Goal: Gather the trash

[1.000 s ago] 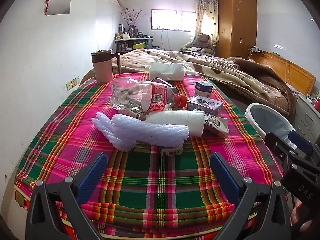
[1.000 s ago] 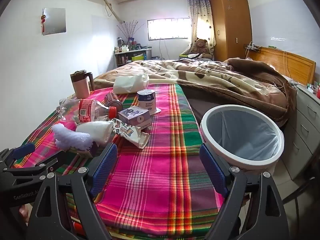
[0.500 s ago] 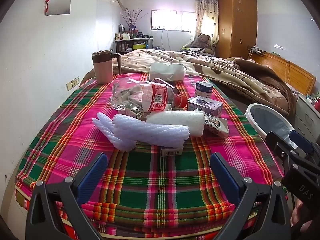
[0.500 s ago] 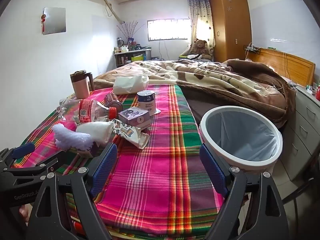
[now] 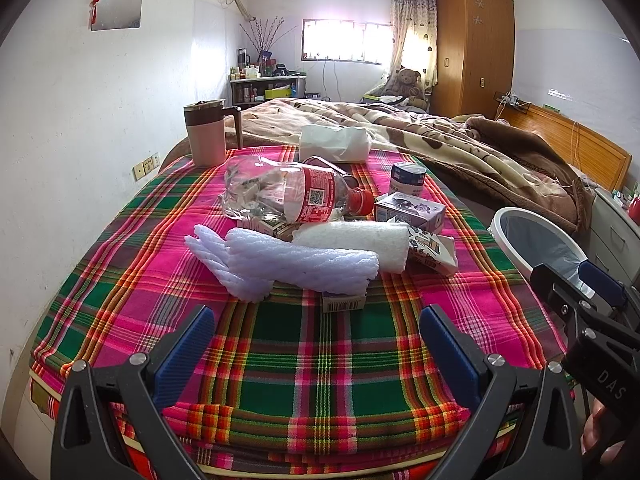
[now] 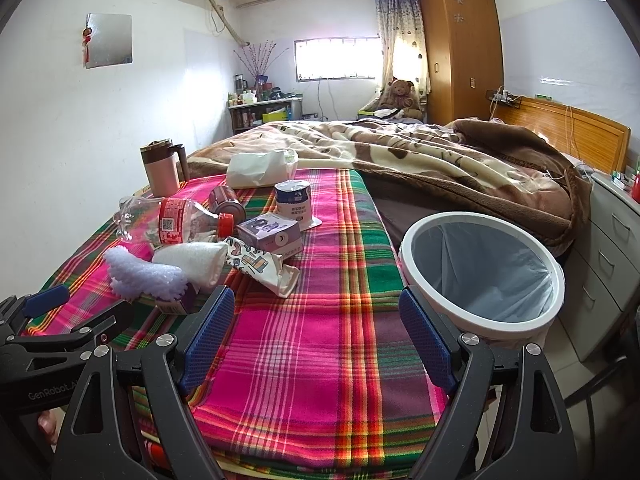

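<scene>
A heap of trash lies on the plaid cloth (image 5: 312,360): a crushed clear bottle (image 5: 288,194) with a red label, pale foam netting (image 5: 296,266), a white foam roll (image 5: 352,246), a purple carton (image 5: 410,210), a flattened patterned carton (image 6: 260,266), a small paper cup (image 6: 294,202) and a can (image 6: 226,200). My left gripper (image 5: 316,344) is open, low at the cloth's near edge, short of the netting. My right gripper (image 6: 316,338) is open too, between the trash and the white-rimmed bin (image 6: 480,272). Both hold nothing.
A pink mug with a brown lid (image 5: 206,136) and a tissue pack (image 5: 334,144) stand at the far end of the cloth. A brown blanket (image 6: 420,160) covers the bed behind. Drawers (image 6: 612,264) stand right of the bin. The other gripper shows at each view's edge.
Almost nothing has moved. The bin has shifted very slightly in both views as the grippers drift.
</scene>
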Action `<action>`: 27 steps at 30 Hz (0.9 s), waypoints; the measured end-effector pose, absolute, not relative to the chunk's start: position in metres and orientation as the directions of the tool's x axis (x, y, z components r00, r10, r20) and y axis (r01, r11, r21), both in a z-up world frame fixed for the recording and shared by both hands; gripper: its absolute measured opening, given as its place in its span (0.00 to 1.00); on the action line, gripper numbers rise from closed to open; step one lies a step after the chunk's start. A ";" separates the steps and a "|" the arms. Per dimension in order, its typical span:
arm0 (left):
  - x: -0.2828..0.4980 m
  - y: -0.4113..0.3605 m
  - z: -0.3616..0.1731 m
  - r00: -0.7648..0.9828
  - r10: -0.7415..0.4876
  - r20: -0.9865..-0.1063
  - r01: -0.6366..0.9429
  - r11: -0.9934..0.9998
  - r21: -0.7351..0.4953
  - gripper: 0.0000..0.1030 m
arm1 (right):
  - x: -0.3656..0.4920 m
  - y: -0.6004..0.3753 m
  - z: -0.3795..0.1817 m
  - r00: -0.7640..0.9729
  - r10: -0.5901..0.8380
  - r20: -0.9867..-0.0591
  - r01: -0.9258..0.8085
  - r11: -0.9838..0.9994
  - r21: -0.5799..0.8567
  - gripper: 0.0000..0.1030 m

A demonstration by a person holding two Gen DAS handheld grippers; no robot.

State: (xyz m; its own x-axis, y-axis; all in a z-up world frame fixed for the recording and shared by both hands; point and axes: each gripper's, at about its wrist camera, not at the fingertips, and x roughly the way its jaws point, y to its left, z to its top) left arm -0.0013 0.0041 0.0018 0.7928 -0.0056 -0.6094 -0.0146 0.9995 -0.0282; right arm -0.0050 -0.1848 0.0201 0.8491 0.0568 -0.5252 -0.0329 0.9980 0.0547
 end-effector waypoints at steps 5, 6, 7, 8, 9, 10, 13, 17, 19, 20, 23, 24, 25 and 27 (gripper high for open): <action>-0.001 0.004 0.002 0.793 -0.006 -0.609 -0.014 1.000 -0.028 1.00 | -0.005 -0.185 0.020 0.850 0.057 -0.524 -0.032 0.998 0.055 0.83; -0.001 0.005 0.002 0.793 -0.006 -0.609 -0.014 1.000 -0.028 1.00 | -0.005 -0.185 0.020 0.849 0.056 -0.525 -0.032 0.998 0.054 0.83; -0.001 0.004 0.002 0.793 -0.006 -0.609 -0.014 0.999 -0.028 1.00 | -0.005 -0.185 0.020 0.849 0.056 -0.525 -0.032 0.998 0.054 0.83; -0.001 0.005 0.002 0.793 -0.006 -0.609 -0.014 0.999 -0.029 1.00 | -0.005 -0.185 0.020 0.849 0.057 -0.525 -0.033 0.998 0.054 0.83; -0.001 0.004 0.002 0.794 -0.005 -0.608 -0.015 0.999 -0.028 1.00 | -0.005 -0.185 0.020 0.849 0.056 -0.525 -0.033 0.998 0.054 0.83; -0.001 0.004 0.003 0.794 -0.005 -0.608 -0.016 0.999 -0.028 1.00 | -0.005 -0.185 0.020 0.849 0.056 -0.525 -0.033 0.998 0.054 0.83; -0.001 0.005 0.004 0.793 -0.005 -0.609 -0.017 0.999 -0.031 1.00 | -0.006 -0.185 0.021 0.850 0.056 -0.524 -0.033 0.998 0.053 0.83; -0.001 0.006 0.004 0.794 -0.006 -0.609 -0.015 0.999 -0.030 1.00 | -0.006 -0.184 0.020 0.850 0.056 -0.524 -0.033 0.998 0.052 0.83; -0.001 0.006 0.004 0.793 -0.007 -0.609 -0.016 0.999 -0.032 1.00 | -0.006 -0.185 0.021 0.849 0.056 -0.526 -0.034 0.998 0.052 0.83; -0.002 0.006 0.004 0.794 -0.006 -0.608 -0.016 0.999 -0.030 1.00 | -0.006 -0.185 0.021 0.849 0.056 -0.525 -0.034 0.998 0.052 0.83; -0.002 0.005 0.004 0.794 -0.006 -0.608 -0.016 0.999 -0.030 1.00 | -0.006 -0.184 0.021 0.850 0.054 -0.524 -0.033 0.998 0.049 0.83; -0.002 0.005 0.004 0.794 -0.005 -0.608 -0.016 0.999 -0.030 1.00 | -0.006 -0.184 0.021 0.850 0.053 -0.524 -0.033 0.998 0.048 0.83; -0.002 0.006 0.004 0.794 -0.006 -0.609 -0.016 0.999 -0.031 1.00 | -0.006 -0.184 0.021 0.850 0.054 -0.524 -0.033 0.998 0.049 0.83; -0.002 0.006 0.004 0.794 -0.006 -0.608 -0.016 0.999 -0.030 1.00 | -0.006 -0.184 0.022 0.850 0.054 -0.525 -0.033 0.998 0.049 0.83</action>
State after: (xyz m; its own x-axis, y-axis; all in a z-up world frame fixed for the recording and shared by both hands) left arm -0.0017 0.0058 0.0041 0.7937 -0.0058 -0.6083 -0.0156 0.9994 -0.0298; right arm -0.0062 -0.1839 0.0218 0.8496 0.0537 -0.5247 -0.0326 0.9982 0.0494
